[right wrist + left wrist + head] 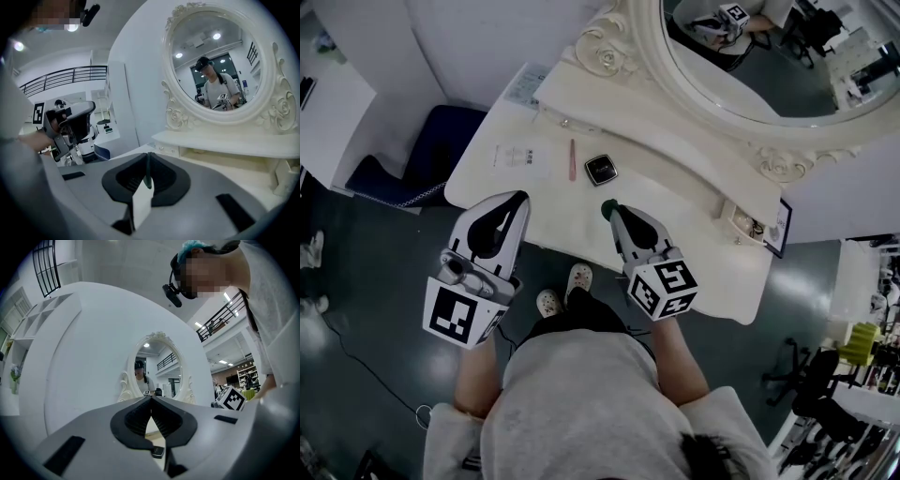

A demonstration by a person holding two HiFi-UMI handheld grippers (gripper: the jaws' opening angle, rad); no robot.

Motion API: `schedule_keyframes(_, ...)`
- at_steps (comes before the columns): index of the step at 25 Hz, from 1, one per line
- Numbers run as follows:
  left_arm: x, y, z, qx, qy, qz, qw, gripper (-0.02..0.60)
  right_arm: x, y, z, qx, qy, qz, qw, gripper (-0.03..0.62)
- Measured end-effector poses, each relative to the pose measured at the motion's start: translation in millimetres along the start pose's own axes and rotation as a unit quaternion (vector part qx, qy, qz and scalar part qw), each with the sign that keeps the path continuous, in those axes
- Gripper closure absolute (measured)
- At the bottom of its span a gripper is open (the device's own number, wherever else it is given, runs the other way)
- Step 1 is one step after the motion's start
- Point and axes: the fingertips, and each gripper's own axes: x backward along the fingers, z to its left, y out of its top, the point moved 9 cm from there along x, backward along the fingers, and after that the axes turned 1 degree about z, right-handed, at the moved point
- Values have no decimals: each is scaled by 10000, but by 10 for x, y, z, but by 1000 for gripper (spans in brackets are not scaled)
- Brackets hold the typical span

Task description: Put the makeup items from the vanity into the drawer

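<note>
Inspection finds the right gripper (pixel 612 212) held above the front part of the white vanity worktop (pixel 694 202), its jaws clenched on a slim dark green item (pixel 607 208). The right gripper view confirms this: the pads press flat against a thin dark green piece that stands upright between them, and only its narrow edge is visible, so its kind cannot be determined. The left gripper (pixel 521 199) is held beside it, over the worktop's front left edge and apart from the right gripper. Its jaws are closed tip to tip and nothing is between them. Two makeup items lie on the worktop beyond both grippers: a pink stick (pixel 572 159), lying lengthwise towards the mirror (pixel 741 66), and just to its right a black square compact (pixel 601 169); the two are close but not touching. A printed card (pixel 519 156) lies flat to the left of the stick. At the right end of the vanity a small drawer (pixel 742 221) stands pulled open, well apart from the held item. Its contents are too small to identify.
</note>
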Motion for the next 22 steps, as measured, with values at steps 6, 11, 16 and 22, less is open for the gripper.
schedule_keyframes(6, -54, 23, -90, 21, -276, -80, 9996, 566, 228, 140, 42, -42, -136, -446, 9989, 559)
schedule_keyframes(11, -116, 45, -184, 42, -554, -105, 9984, 566, 439, 240, 57, -16, -353, -740, 9966, 559)
schedule_keyframes(16, -188, 73, -298, 73, -817, -230, 9964, 566, 677, 261, 35, -24, -610, -942, 9937, 559)
schedule_keyframes(22, -288, 86, -491, 87, -1147, -234, 9931, 566, 985, 254, -44, -60, -934, -1134, 9891, 559)
